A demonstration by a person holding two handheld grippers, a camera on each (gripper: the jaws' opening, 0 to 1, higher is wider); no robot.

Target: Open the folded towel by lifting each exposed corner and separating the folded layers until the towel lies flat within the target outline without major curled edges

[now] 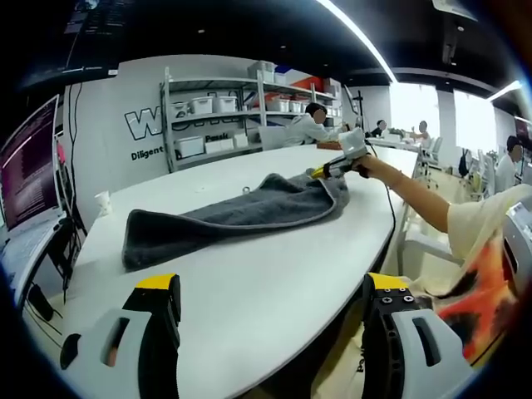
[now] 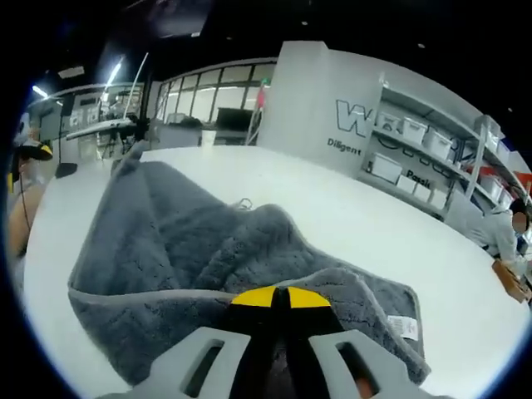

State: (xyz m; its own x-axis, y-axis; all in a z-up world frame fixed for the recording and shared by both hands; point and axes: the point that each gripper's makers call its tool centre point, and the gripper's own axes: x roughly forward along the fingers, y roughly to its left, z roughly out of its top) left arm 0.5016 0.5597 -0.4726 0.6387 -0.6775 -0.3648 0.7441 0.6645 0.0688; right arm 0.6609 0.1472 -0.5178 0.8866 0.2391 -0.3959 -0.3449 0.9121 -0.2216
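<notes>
- My right claw [image 2: 278, 293] is pressed together, its yellow tips pinching the near edge of the grey towel [image 2: 208, 249].
- My left claw [image 1: 274, 299] is spread wide over the bare white table [image 1: 249, 274], holding nothing.
- The towel lies rumpled across the table, one layer folded over, its white label [image 2: 403, 326] just beside my right claw.

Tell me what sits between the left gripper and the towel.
Nothing visible does. Bare white table lies between the open left gripper and the grey towel. The right gripper is shut on the towel's far edge.
</notes>
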